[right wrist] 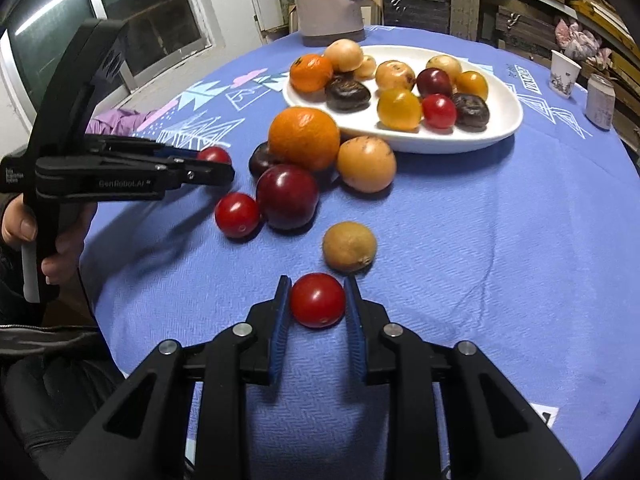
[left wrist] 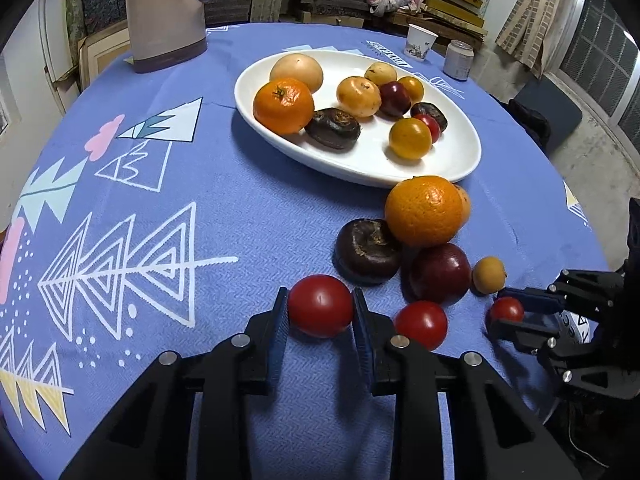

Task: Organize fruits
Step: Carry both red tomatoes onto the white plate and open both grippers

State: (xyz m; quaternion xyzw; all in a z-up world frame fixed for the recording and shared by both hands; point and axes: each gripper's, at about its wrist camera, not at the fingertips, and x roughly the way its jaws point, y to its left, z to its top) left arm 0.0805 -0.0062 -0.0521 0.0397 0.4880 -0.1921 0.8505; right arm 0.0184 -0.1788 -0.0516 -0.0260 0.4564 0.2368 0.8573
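Observation:
My left gripper (left wrist: 319, 295) is shut on a red cherry tomato (left wrist: 320, 308) that rests on the blue tablecloth. My right gripper (right wrist: 317, 283) is likewise shut on a second red tomato (right wrist: 318, 302) on the cloth. Each gripper also shows in the other's view: the right gripper (left wrist: 498, 309) at the right, the left gripper (right wrist: 218, 162) at the left. Between them lie an orange (left wrist: 424, 210), a dark brown fruit (left wrist: 366, 250), a dark red plum (left wrist: 440, 272), a small yellow fruit (left wrist: 489, 275) and a third tomato (left wrist: 421, 324). Behind them a white plate (left wrist: 452, 156) holds several fruits.
A tall beige jug (left wrist: 164, 12) stands at the table's far left. A paper cup (left wrist: 420, 42) and a can (left wrist: 458, 60) stand at the far right. The round table's edge curves close on the right. A person's hand (right wrist: 60, 248) holds the left gripper's handle.

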